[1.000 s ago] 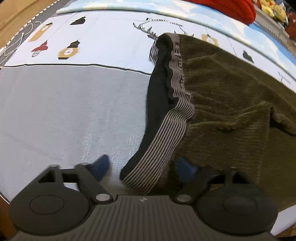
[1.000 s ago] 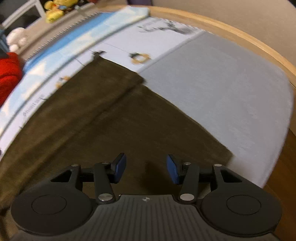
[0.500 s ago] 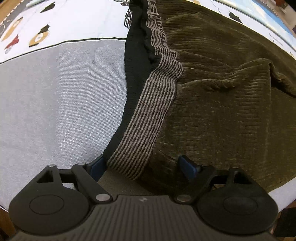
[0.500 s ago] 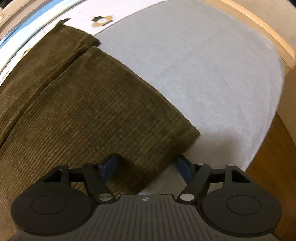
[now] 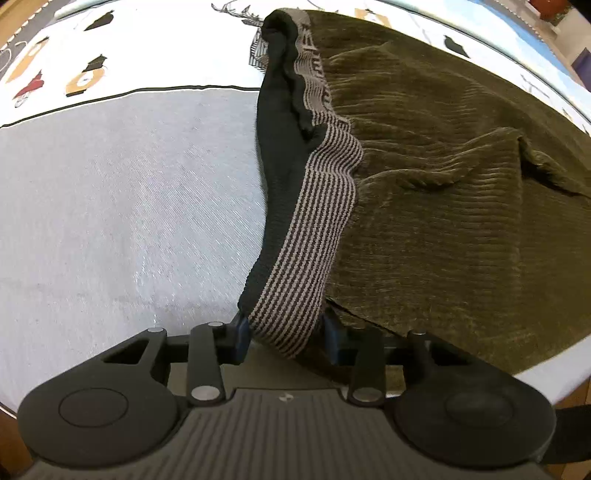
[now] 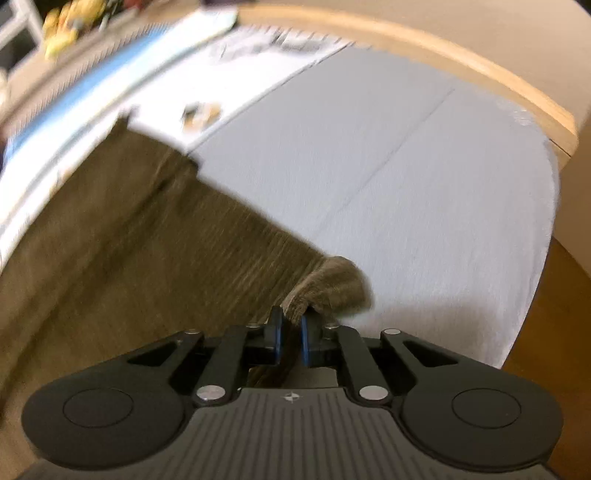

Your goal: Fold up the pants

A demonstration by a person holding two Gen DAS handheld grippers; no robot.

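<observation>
Olive corduroy pants (image 5: 443,184) lie spread on the bed. Their black and grey striped waistband (image 5: 306,229) runs down toward my left gripper (image 5: 286,330). Its jaws are closing, and the waistband's near end fills the gap between the blue pads, which press on it. In the right wrist view the pant leg (image 6: 129,258) stretches away to the left. My right gripper (image 6: 291,332) has its jaws closing to a narrow gap, pinched on the bunched hem corner (image 6: 332,280), which stands up off the sheet.
A grey sheet (image 5: 129,203) covers the bed, with a white printed cover (image 5: 110,55) further back. A wooden bed rim (image 6: 480,74) curves along the far side. Yellow toys (image 6: 62,26) sit beyond the bed. Wooden floor (image 6: 554,332) shows at right.
The left jaws have closed in from wide apart onto the waistband end. The right gripper slid to the pant leg's hem corner and closed on it, bunching the corner upward.
</observation>
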